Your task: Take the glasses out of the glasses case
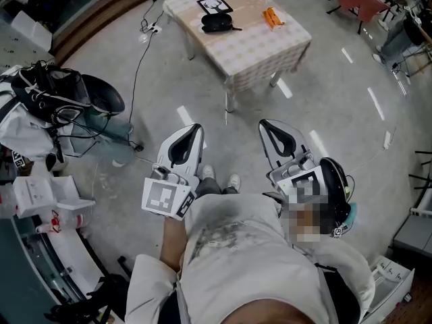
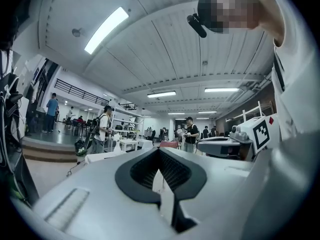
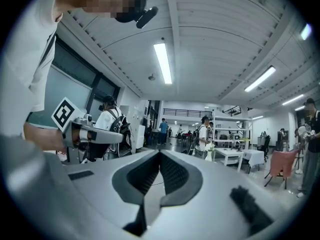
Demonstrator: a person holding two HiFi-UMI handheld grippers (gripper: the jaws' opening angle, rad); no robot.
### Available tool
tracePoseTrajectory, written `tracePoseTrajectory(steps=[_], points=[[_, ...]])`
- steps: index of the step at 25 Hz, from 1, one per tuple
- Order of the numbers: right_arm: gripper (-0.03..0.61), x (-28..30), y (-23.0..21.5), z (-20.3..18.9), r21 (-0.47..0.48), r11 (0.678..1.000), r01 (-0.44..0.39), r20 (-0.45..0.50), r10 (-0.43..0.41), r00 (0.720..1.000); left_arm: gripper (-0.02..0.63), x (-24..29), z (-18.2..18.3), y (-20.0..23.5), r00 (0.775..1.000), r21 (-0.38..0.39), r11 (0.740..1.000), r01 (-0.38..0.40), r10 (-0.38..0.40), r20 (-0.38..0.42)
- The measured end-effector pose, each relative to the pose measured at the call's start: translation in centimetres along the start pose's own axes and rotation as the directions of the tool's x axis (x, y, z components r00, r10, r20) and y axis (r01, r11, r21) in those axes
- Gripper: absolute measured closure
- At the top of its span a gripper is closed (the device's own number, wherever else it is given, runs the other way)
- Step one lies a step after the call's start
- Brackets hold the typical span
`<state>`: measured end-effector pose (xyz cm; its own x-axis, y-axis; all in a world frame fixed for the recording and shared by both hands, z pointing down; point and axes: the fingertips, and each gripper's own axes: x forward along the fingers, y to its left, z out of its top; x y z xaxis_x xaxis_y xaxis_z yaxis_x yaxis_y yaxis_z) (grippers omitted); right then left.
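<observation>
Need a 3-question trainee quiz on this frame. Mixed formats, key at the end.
1. True or false: the glasses case lies on the table, and neither claw touches it.
2. Pick one. The left claw and right claw are: A) shut on the case; B) shut with nothing between them; C) spread wide.
3. Fill in: in the head view, the orange object lies to the ___ of the case.

Key: 1 true; 2 B; 3 right.
</observation>
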<state>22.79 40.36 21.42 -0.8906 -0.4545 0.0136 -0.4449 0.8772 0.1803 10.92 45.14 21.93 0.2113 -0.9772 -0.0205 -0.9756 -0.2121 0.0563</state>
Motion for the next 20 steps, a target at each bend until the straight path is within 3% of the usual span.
tracePoseTrajectory(steps=[20], points=[[0.561, 9.8, -3.5, -1.7, 0.0, 0.998, 0.065, -0.075, -0.065, 0.995, 0.604, 7.2, -0.8, 8.6, 0.997, -0.031, 0.996, 0.08, -0.08, -0.011]])
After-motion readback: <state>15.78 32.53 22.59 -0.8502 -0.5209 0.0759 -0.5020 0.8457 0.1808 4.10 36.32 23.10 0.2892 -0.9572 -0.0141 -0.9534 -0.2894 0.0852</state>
